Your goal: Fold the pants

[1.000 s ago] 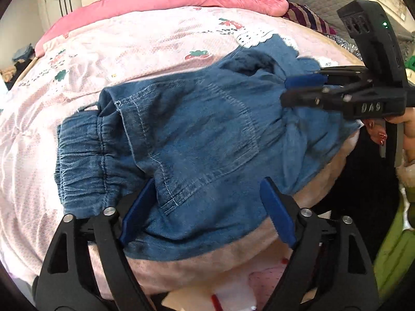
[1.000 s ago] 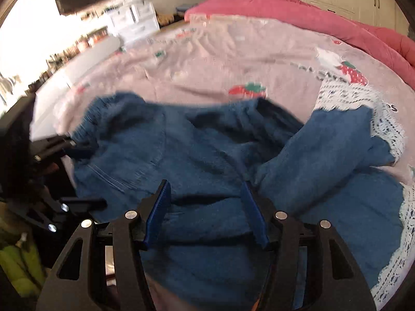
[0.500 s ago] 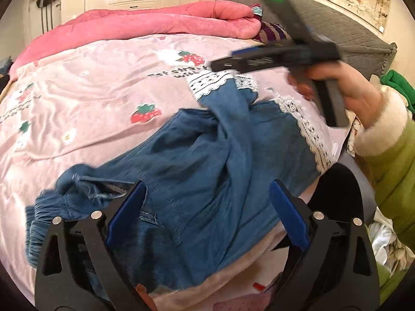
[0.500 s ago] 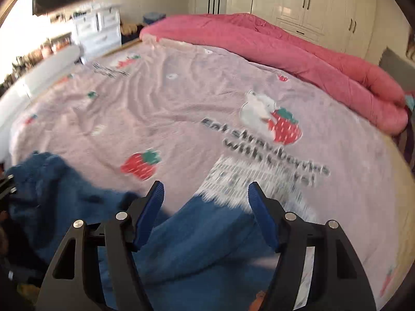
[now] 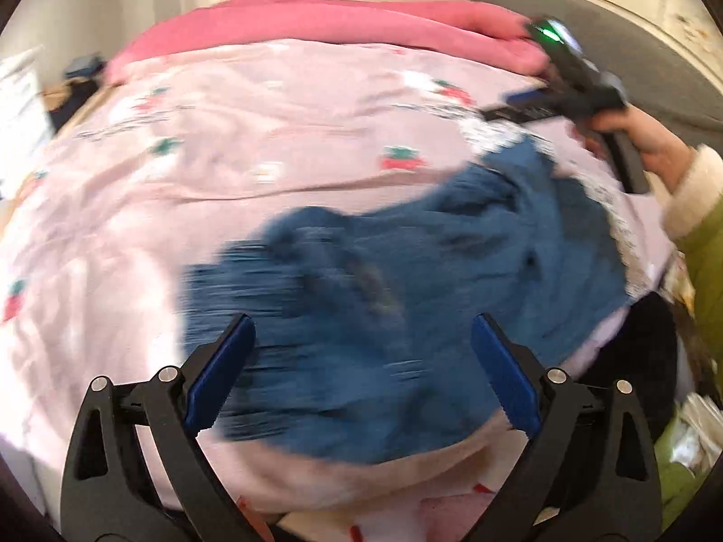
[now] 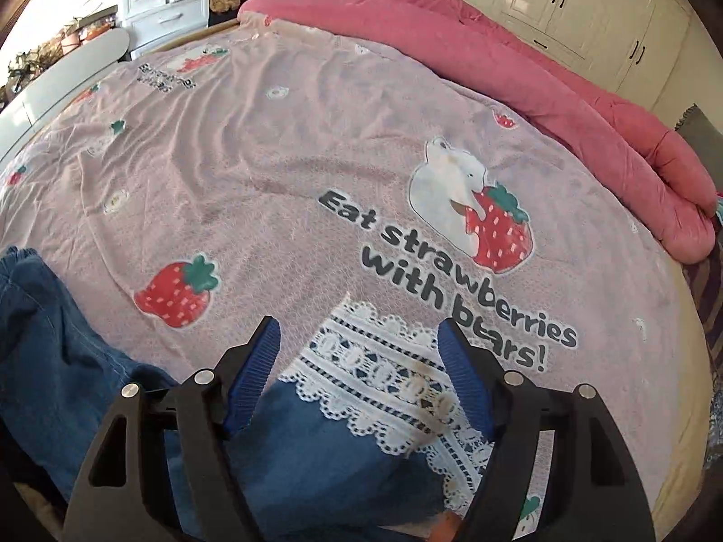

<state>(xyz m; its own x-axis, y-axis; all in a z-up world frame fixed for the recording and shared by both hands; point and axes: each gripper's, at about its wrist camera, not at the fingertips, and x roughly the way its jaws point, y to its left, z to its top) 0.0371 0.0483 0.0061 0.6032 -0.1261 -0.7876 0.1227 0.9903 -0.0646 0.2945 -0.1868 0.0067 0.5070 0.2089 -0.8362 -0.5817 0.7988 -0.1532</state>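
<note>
I am looking at the bed point(image 6: 316, 144) first: a pink strawberry-print cover spread flat, with a rolled pink quilt point(image 6: 565, 90) lying along its far side. The pants point(image 5: 406, 298), blue denim with a white lace cuff point(image 6: 375, 375), are lying rumpled near the edge of the bed closest to me, bunched rather than squared.

Progress, as I am judging it: early. I am seeing no crisp fold line, no stacked halves. One leg is running out toward the lace cuff, the waist end is heaped toward the other side. The left view is motion-blurred, so I cannot tell the exact lay of the layers there. Flattening, aligning the legs, and the folds themselves all appear to be still ahead.

Tools. The left gripper point(image 5: 361, 361) is standing wide apart above the waist-side heap; the denim is lying below and beyond its blue pads, and nothing is pinched between them. The right gripper point(image 6: 359, 370) is also standing apart, its jaws spread, hovering just over the lace cuff; the cuff is showing in the gap between the fingers, but the pads are not pressing on it. In the left view I am also seeing the right gripper held in a person's hand point(image 5: 646, 144), over the cuff end of the pants.
</note>
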